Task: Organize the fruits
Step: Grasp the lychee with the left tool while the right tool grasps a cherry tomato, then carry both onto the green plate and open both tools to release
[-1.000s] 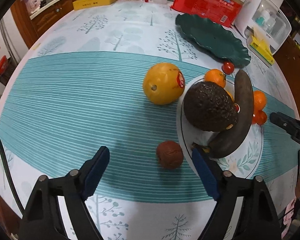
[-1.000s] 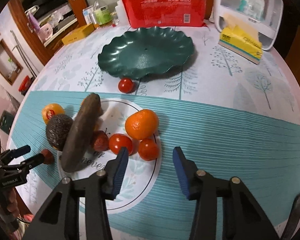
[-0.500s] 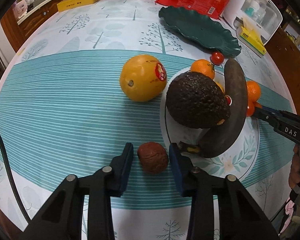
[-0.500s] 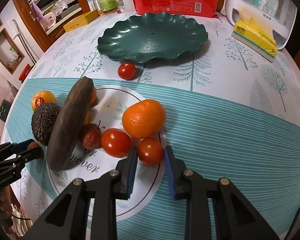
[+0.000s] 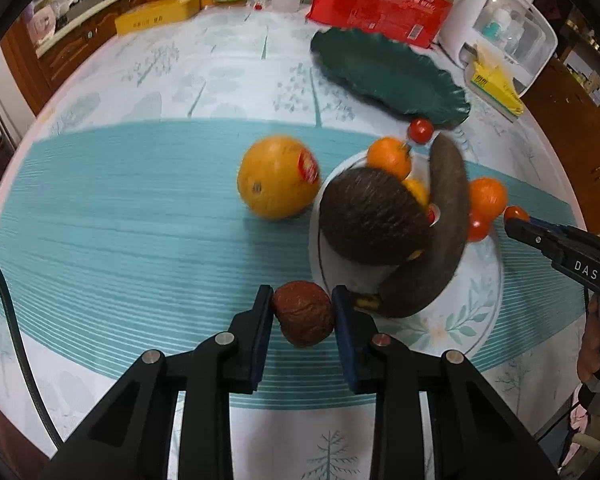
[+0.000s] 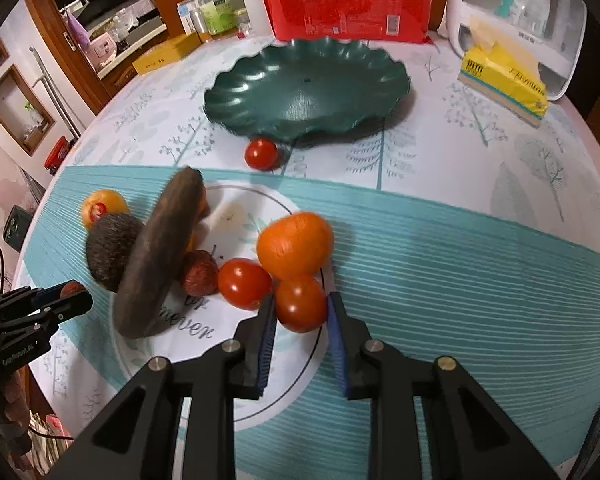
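Note:
My left gripper (image 5: 302, 304) is shut on a small wrinkled brown fruit (image 5: 303, 313), just left of the white plate (image 5: 468, 320). The plate holds an avocado (image 5: 370, 216), a dark overripe banana (image 5: 440, 236), oranges and tomatoes. A large yellow-orange fruit (image 5: 276, 176) lies on the teal mat. My right gripper (image 6: 301, 306) is shut on a red tomato (image 6: 300, 302) at the plate's near edge (image 6: 284, 380), beside an orange (image 6: 296, 242) and another tomato (image 6: 244, 282).
An empty dark green scalloped dish (image 6: 306, 88) stands behind the plate, with a loose tomato (image 6: 261, 153) at its front edge. A red package (image 6: 348, 4), a yellow tissue pack (image 6: 504, 82) and bottles line the far table edge.
Both grippers have closed: the left onto the brown fruit, the right onto the tomato. Both views have shifted slightly.

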The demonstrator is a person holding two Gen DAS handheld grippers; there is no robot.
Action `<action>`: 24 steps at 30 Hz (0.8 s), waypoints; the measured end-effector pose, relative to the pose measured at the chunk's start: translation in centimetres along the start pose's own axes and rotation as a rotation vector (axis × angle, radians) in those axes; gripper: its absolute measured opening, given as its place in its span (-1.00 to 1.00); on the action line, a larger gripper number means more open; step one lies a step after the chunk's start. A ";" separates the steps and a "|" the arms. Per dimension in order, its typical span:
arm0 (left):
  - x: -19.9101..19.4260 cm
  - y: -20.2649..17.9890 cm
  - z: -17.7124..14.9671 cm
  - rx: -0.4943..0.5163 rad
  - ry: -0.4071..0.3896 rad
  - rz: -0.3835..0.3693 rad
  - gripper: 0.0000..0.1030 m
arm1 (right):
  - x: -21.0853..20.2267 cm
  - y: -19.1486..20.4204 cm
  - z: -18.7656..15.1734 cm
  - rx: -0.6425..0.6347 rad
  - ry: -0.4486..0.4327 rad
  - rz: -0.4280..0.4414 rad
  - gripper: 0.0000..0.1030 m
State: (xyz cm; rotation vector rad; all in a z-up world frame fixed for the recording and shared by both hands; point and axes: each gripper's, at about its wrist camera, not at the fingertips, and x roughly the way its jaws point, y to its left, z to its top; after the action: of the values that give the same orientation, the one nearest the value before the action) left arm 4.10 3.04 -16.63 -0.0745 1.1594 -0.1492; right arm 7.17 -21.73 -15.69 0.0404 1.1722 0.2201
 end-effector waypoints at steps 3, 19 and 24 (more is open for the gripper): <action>-1.9 -0.8 1.5 0.028 -0.029 -0.007 -0.46 | -1.9 0.0 0.7 0.010 -0.034 0.004 -0.52; -5.5 -6.5 17.2 0.202 -0.235 0.000 -0.46 | -6.8 -1.0 12.6 0.017 -0.236 -0.024 -0.51; -1.1 -7.1 21.7 0.175 -0.218 -0.023 -0.46 | -3.1 -2.0 16.4 0.055 -0.200 -0.046 -0.51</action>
State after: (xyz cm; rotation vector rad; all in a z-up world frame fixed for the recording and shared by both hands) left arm 22.99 -4.25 -6.07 0.0500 0.9242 -0.2561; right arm 21.42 -22.93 -6.78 0.0824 0.9784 0.1399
